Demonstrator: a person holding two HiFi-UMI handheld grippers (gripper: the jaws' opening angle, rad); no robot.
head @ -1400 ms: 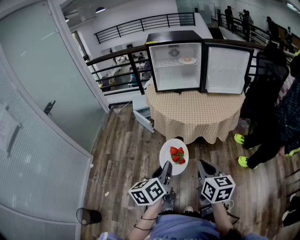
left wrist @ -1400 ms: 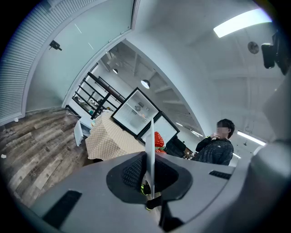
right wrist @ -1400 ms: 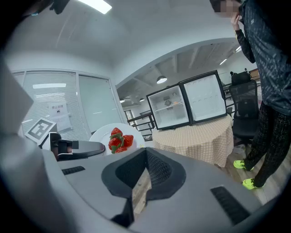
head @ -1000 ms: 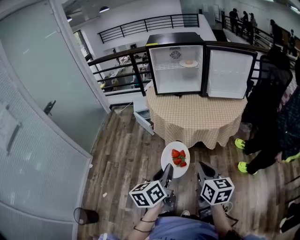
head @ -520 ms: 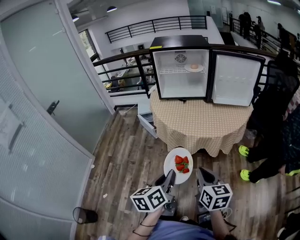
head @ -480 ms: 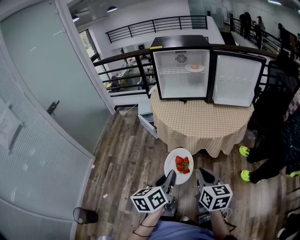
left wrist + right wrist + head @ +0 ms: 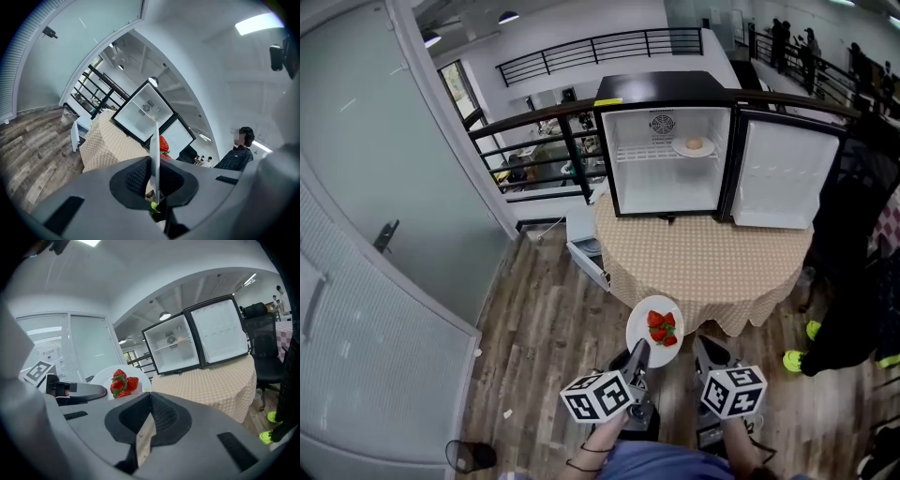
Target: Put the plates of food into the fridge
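Observation:
A white plate (image 7: 653, 330) carrying several strawberries (image 7: 660, 327) is held out level over the wooden floor, short of the round table (image 7: 703, 261). My left gripper (image 7: 638, 349) is shut on its near left rim; in the left gripper view the plate (image 7: 156, 140) runs edge-on between the jaws of that gripper (image 7: 154, 165). My right gripper (image 7: 702, 344) hangs beside the plate, shut and holding nothing (image 7: 149, 397). The open fridge (image 7: 666, 159) stands on the table, with another plate of food (image 7: 694, 145) on its upper shelf.
The fridge door (image 7: 783, 173) swings out to the right. A person in dark clothes (image 7: 862, 244) stands right of the table. A glass wall (image 7: 384, 187) closes off the left, a black railing (image 7: 553, 122) runs behind, and a white box (image 7: 586, 251) lies by the table's left foot.
I have come closer to the table and fridge, which now look larger. The plate stays in my left gripper's grip; the right gripper keeps its place beside it.

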